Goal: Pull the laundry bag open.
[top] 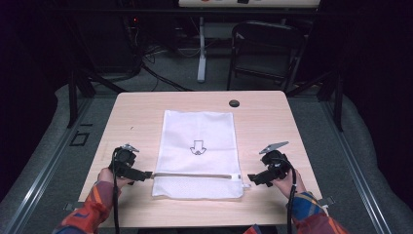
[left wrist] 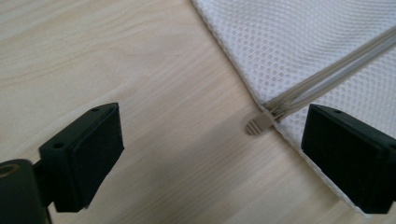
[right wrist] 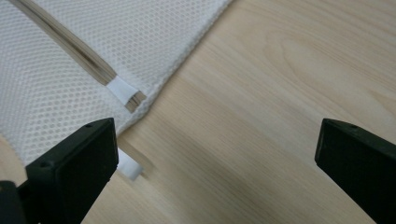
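Where zipper runs, mesh bag (top: 197, 146) (arrow print), no readable text

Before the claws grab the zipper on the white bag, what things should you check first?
1. Left claw open wide enough: ok, its jaws stand well apart.
2. Zipper pull reachable: ok, it sticks out past the bag's edge, between the left jaws.
3. Right claw open: ok, jaws apart beside the zipper's end tab.
4. Mesh bag lying flat: ok, spread on the table.
5. Zipper closed all along: seems ok; part of its length is too small to tell in the high view.
6. Anything inside the bag: cannot tell.
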The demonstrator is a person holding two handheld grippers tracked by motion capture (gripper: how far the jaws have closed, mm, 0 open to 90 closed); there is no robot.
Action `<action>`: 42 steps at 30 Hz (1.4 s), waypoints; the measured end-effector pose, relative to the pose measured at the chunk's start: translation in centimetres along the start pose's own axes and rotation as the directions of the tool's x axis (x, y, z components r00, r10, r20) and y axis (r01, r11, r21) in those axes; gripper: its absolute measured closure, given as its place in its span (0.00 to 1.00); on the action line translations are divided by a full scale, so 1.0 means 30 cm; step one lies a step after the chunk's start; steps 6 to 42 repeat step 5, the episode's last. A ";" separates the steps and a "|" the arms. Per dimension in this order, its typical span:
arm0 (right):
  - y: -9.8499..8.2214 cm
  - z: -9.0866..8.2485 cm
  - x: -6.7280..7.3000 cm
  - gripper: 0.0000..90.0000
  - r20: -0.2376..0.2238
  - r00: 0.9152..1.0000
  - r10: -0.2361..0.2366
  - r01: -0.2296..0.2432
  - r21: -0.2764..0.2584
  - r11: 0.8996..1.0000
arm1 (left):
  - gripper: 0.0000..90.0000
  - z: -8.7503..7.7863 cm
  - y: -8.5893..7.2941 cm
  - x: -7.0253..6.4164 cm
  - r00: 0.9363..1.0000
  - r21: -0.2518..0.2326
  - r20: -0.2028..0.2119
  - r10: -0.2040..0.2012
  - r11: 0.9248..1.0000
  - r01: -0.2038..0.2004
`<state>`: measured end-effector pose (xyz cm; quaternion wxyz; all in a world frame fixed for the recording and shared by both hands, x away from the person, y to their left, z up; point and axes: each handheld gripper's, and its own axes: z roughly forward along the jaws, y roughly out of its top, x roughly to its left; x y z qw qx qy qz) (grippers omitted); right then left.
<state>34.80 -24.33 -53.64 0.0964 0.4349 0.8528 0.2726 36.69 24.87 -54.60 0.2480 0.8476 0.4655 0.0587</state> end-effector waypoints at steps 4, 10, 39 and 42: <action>-0.018 0.011 -0.026 0.00 0.024 1.000 0.010 -0.010 0.009 1.000 | 0.01 0.016 -0.001 0.014 1.000 0.016 -0.013 -0.014 1.000 0.014; -0.022 0.014 -0.030 0.00 0.033 0.999 0.016 -0.016 0.013 1.000 | 0.01 0.018 -0.002 0.018 1.000 0.022 -0.015 -0.010 1.000 0.010; -0.022 0.014 -0.030 0.00 0.033 0.999 0.016 -0.016 0.013 1.000 | 0.01 0.018 -0.002 0.018 1.000 0.022 -0.015 -0.010 1.000 0.010; -0.022 0.014 -0.030 0.00 0.033 0.999 0.016 -0.016 0.013 1.000 | 0.01 0.018 -0.002 0.018 1.000 0.022 -0.015 -0.010 1.000 0.010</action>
